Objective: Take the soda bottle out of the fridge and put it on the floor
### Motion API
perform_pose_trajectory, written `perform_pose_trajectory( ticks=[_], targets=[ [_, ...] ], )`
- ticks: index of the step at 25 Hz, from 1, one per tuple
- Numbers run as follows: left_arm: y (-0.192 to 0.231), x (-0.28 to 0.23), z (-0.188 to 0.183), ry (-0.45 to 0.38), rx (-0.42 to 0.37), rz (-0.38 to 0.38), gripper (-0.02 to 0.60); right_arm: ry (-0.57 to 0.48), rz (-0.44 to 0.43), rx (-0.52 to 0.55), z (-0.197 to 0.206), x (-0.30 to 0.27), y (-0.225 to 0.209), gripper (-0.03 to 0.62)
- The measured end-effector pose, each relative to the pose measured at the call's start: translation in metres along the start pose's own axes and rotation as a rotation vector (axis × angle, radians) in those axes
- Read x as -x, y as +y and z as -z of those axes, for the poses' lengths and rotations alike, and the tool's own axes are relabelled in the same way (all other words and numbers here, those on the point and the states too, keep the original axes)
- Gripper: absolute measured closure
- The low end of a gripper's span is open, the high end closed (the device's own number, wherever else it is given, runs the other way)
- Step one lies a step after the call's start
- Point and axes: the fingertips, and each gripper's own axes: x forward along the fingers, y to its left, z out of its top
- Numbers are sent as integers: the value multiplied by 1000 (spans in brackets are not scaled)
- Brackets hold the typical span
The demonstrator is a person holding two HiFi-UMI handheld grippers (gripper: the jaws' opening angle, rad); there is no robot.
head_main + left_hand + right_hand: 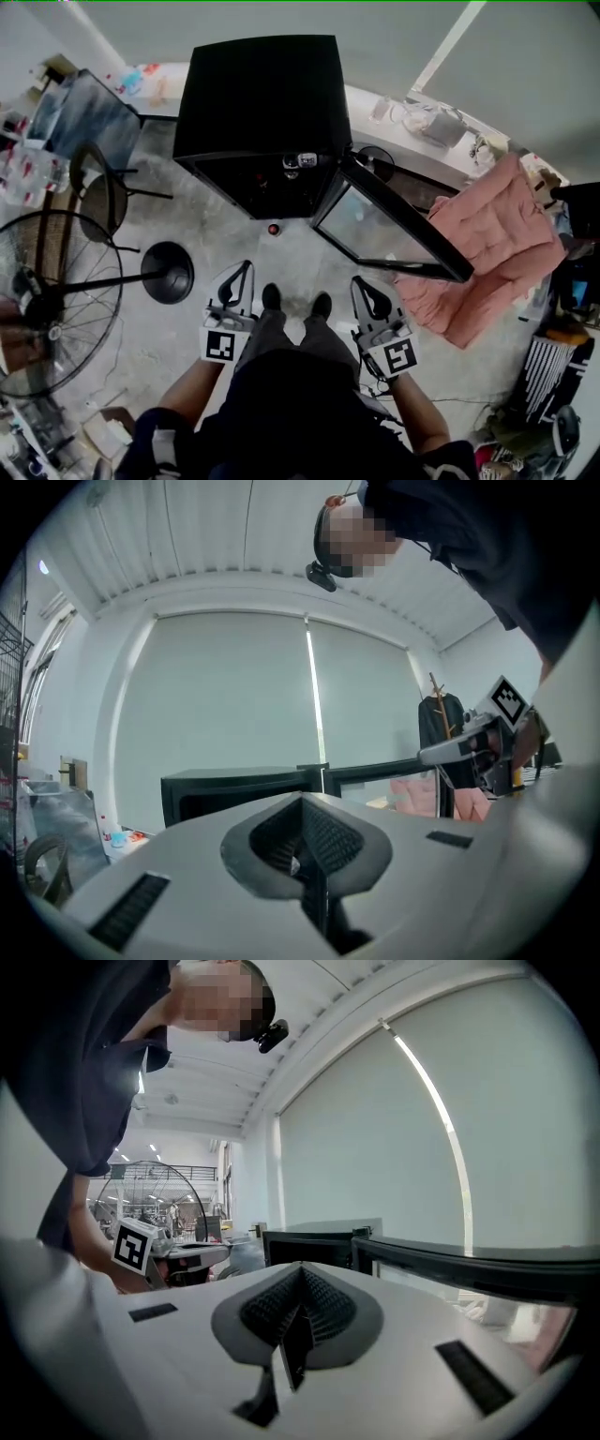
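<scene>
Grey concrete floor (302, 255) lies under the person's two black shoes (272, 298), toes pointing at the fridge. The left gripper (246, 266) and the right gripper (358, 280) are held level on either side of the legs, well above the floor. Each has its jaws pressed together with nothing between them, as each gripper's own view shows.

A strip of bare floor lies ahead of the shoes. On it, apart from both grippers and just outside the fridge's mouth, stands a small dark thing with a red top. It appears to be the soda bottle (273, 229) seen from above, though it is too small to be sure.

To the left of the left gripper, near but not touching, sits the round black fan base (170, 272). Its pole leads left to the big wire fan (52, 300), which closes off that side. To the right, the fridge door (389, 225) stands swung wide open. Its long lower edge cuts slantwise across the floor, and its far corner reaches over a pink quilt (492, 244).

Further on is the black fridge (262, 94), its front open and a few small things dimly visible inside. A chair (101, 195) stands off its left side. Clutter lines the base of the pale wall (394, 37) behind.
</scene>
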Motion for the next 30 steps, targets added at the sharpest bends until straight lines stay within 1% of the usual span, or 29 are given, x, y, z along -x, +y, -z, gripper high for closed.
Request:
perform_pose_trajectory(
  ticks=[6, 11, 14, 21, 25, 30],
  targets=[
    [-10, 20, -25, 3, -10, 6, 558, -9, 79, 8, -17, 39, -5, 576],
    [-7, 29, -45, -37, -27, -19, 558, -24, 135, 22, -29, 63, -13, 576],
    [-9, 35, -50, -43, -42, -26, 558, -20, 157, 38, -30, 75, -19, 576],
    [-12, 32, -56, -70, -44, -48, 558, -28, 185, 66, -33, 77, -31, 576],
    [-12, 31, -55, -63, -41, -54, 558, -9, 196, 95, -30, 76, -32, 576],
    [-9, 26, -57, -66, -43, -91, 558, 18, 244, 91, -27, 74, -36, 576]
  ],
)
